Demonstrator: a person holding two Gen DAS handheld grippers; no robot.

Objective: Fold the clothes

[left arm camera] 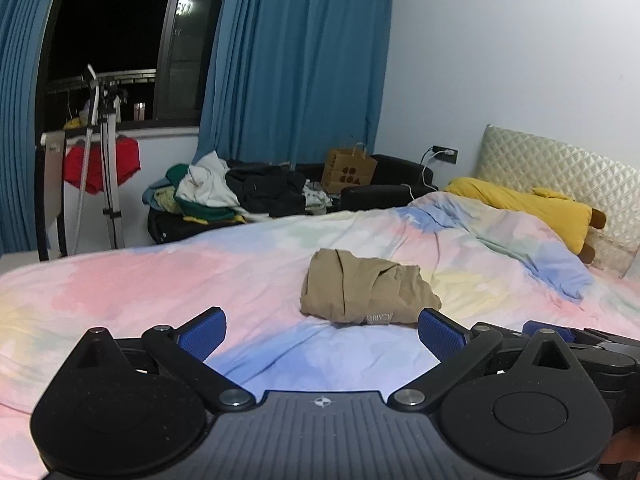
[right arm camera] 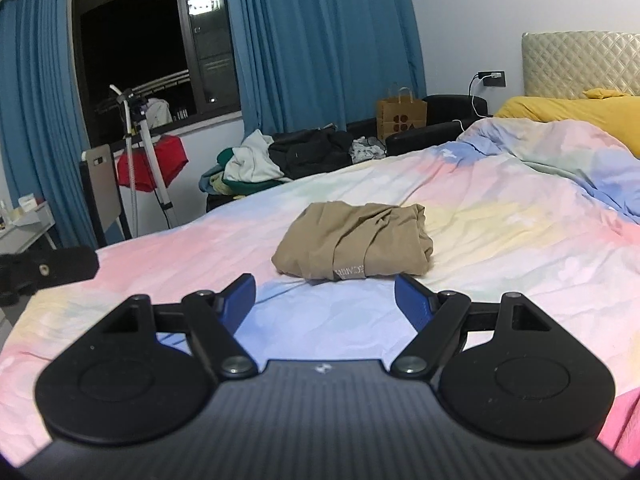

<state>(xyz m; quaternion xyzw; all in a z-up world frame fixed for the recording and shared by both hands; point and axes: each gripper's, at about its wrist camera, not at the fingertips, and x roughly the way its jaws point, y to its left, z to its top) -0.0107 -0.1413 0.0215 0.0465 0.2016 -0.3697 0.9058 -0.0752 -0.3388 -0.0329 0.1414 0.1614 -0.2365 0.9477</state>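
Fingers of both the left gripper (left arm camera: 322, 330) and right gripper (right arm camera: 325, 294) spread wide, empty; tan garment (left arm camera: 366, 288) lies compactly bundled mid-frame on the bed (left arm camera: 160, 280).

Bedroom clutter around a pastel bed (left arm camera: 160, 280).
Blue curtains (left arm camera: 296, 60) frame a dark window (left arm camera: 112, 20); a paper bag (left arm camera: 349, 170), yellow pillow (left arm camera: 532, 204), quilted headboard (left arm camera: 560, 176) and red garment (left arm camera: 102, 166) sit behind.
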